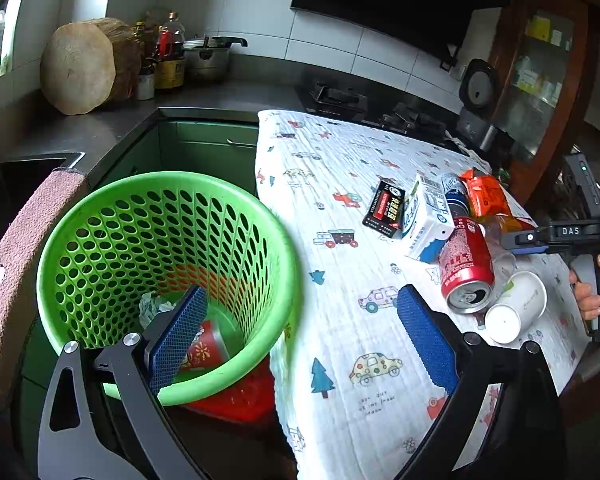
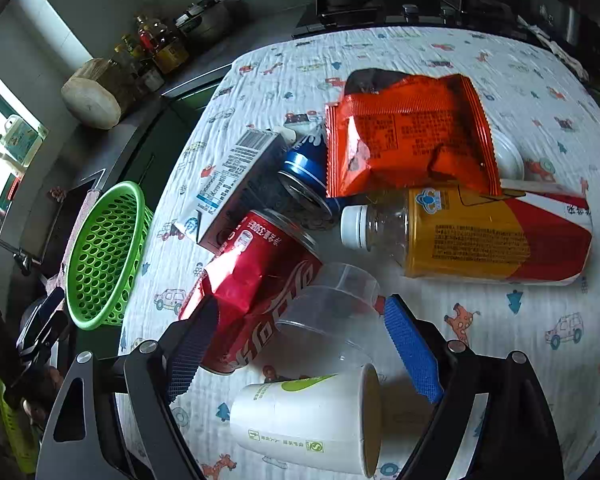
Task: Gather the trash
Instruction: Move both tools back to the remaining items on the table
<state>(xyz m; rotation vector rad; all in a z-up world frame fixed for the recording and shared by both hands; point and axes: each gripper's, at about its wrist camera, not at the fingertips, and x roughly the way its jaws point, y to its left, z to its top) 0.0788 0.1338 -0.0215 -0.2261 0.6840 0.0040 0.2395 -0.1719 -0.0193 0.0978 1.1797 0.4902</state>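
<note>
A green mesh basket (image 1: 168,280) stands left of the table and holds a red cup (image 1: 204,348) and crumpled paper. My left gripper (image 1: 300,340) is open and empty, spanning the basket's rim and the cloth's edge. On the cloth lies a trash pile: a red can (image 2: 260,292), a clear plastic cup (image 2: 328,312), a white paper cup (image 2: 312,416), a yellow-labelled bottle (image 2: 460,232), an orange packet (image 2: 408,136), a blue can (image 2: 304,172), a milk carton (image 2: 236,184) and a black box (image 1: 384,208). My right gripper (image 2: 300,348) hangs open over the clear cup and the red can, its pads pressing on neither.
The table wears a white cloth (image 1: 340,168) printed with cars. Behind it are a stove (image 1: 340,98) and a dark counter with a round wooden block (image 1: 80,68), bottles (image 1: 168,56) and a pot (image 1: 208,60). A pink towel (image 1: 24,264) hangs left of the basket, with a red object beneath it.
</note>
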